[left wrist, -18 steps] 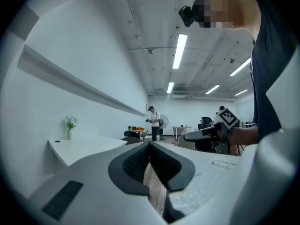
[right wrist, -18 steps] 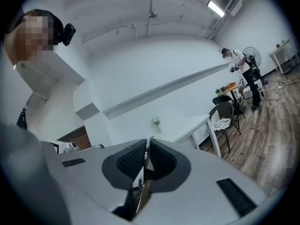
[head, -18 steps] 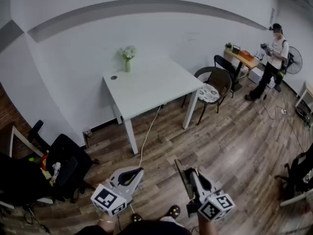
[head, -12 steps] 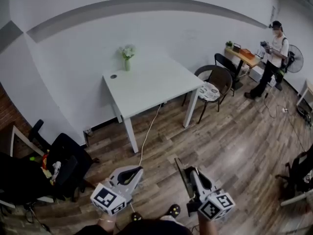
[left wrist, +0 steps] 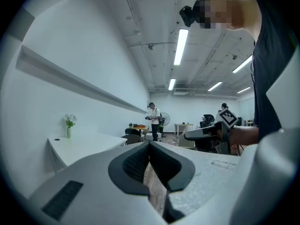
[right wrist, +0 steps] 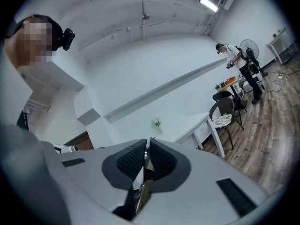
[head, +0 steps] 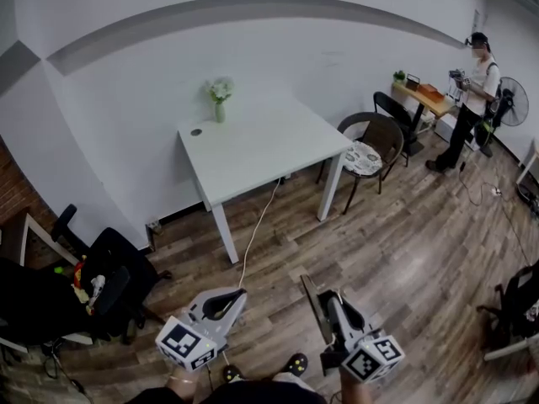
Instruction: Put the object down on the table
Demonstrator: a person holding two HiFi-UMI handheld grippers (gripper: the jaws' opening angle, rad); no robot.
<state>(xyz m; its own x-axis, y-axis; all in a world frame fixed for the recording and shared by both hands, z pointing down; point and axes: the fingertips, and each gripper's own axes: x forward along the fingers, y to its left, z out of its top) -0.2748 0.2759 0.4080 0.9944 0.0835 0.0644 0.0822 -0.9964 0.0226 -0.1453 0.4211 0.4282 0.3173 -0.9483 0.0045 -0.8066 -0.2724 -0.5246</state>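
A white table [head: 261, 146] with a small vase of flowers [head: 220, 99] stands against the wall, well ahead of both grippers. My right gripper [head: 324, 300] is low at the bottom right, shut on a thin flat object [head: 312, 300]. In the right gripper view that object [right wrist: 146, 162] shows edge-on between the dark pads [right wrist: 131, 161] of the gripper [right wrist: 147, 146], and the table [right wrist: 192, 125] lies far beyond. My left gripper [head: 237, 295] hangs at the bottom left. Its jaws meet with nothing between them in the left gripper view [left wrist: 150, 145].
A round chair with a patterned cushion [head: 366, 150] stands right of the table. A black office chair [head: 114, 284] is at the left. A cable [head: 257, 225] runs across the wood floor. A person [head: 473, 99] stands far right by a small desk [head: 421, 99] and a fan [head: 509, 103].
Both grippers hold nearly the same places. The person at the far right has stepped a little to the right.
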